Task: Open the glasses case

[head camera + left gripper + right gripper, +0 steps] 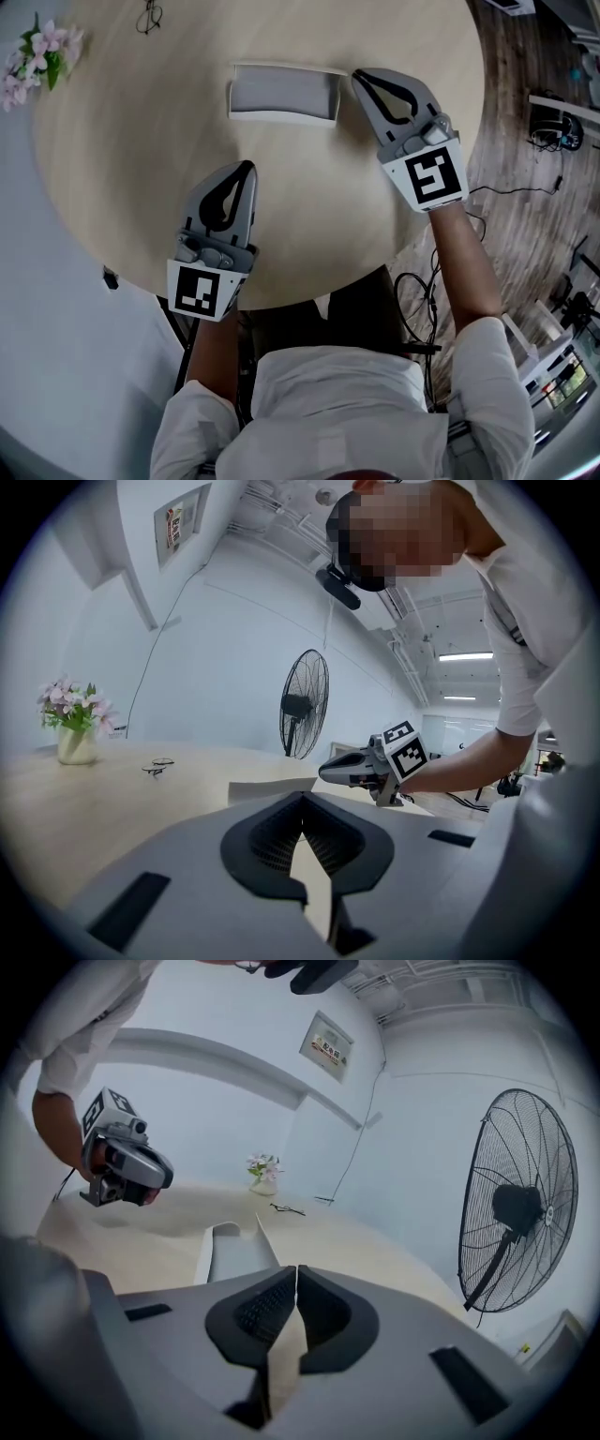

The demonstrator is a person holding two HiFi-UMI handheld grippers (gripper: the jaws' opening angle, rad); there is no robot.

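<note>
Pale wood forms the round worktop (122,187), which carries the glasses case (281,94) on its far side, ahead of the person. The case is white-rimmed with a grey inner surface facing up, and it appears to lie open; in the right gripper view one thin wall of it stands upright along its edge.

The right gripper (359,77) rests just beside the right end of the case. Its jaws are closed tip to tip with nothing between them. Contact with the case cannot be confirmed.

The left gripper (247,169) sits nearer the person, well apart from the case, pointing towards it. Its jaws also meet at the tips and hold nothing.

A pair of eyeglasses (148,16) lies at the far edge of the worktop, beyond the case to its left. Pink flowers (37,52) in a vase stand at the far left edge. A pedestal fan (520,1204) stands beyond the worktop against the white wall.
</note>
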